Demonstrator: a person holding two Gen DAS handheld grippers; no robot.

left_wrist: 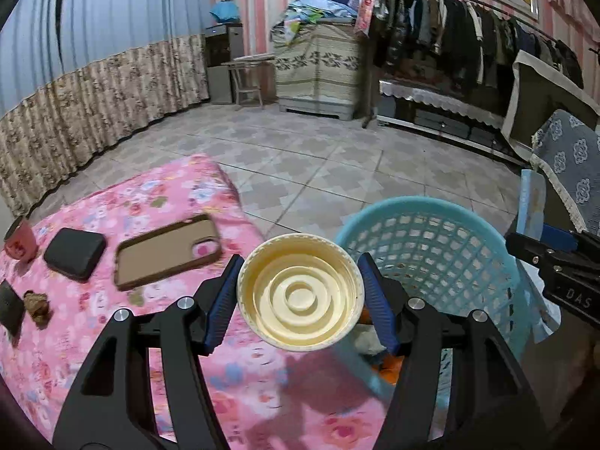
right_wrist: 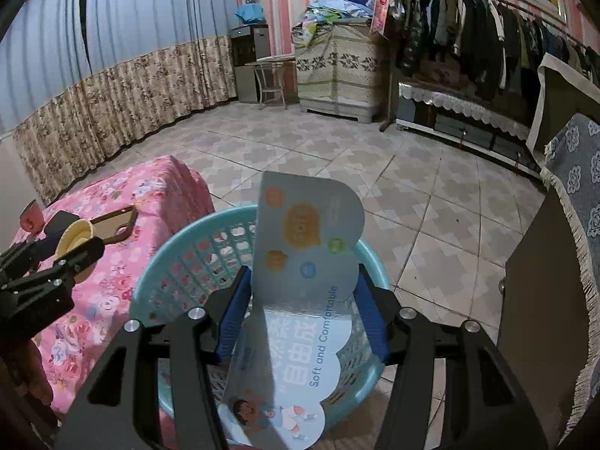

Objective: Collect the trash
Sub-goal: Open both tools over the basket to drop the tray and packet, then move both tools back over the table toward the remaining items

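My left gripper [left_wrist: 300, 296] is shut on a cream plastic lid [left_wrist: 300, 294], held over the right edge of the pink floral table [left_wrist: 112, 337], just left of the turquoise mesh basket [left_wrist: 442, 232]. My right gripper [right_wrist: 302, 318] is shut on a light blue printed card package [right_wrist: 300, 281], held upright above the same basket [right_wrist: 187, 258]. The left gripper with the lid shows at the left of the right wrist view [right_wrist: 71, 247]. The right gripper shows at the right edge of the left wrist view [left_wrist: 555, 258]. Orange and pale scraps lie inside the basket.
On the table lie a brown phone case [left_wrist: 165, 251], a black pouch [left_wrist: 75, 253], a pink cup [left_wrist: 20, 240], a brown crumpled scrap [left_wrist: 36, 302] and a dark flat item [left_wrist: 9, 311]. A cloth-covered chair [right_wrist: 577, 225] stands right. Tiled floor lies beyond.
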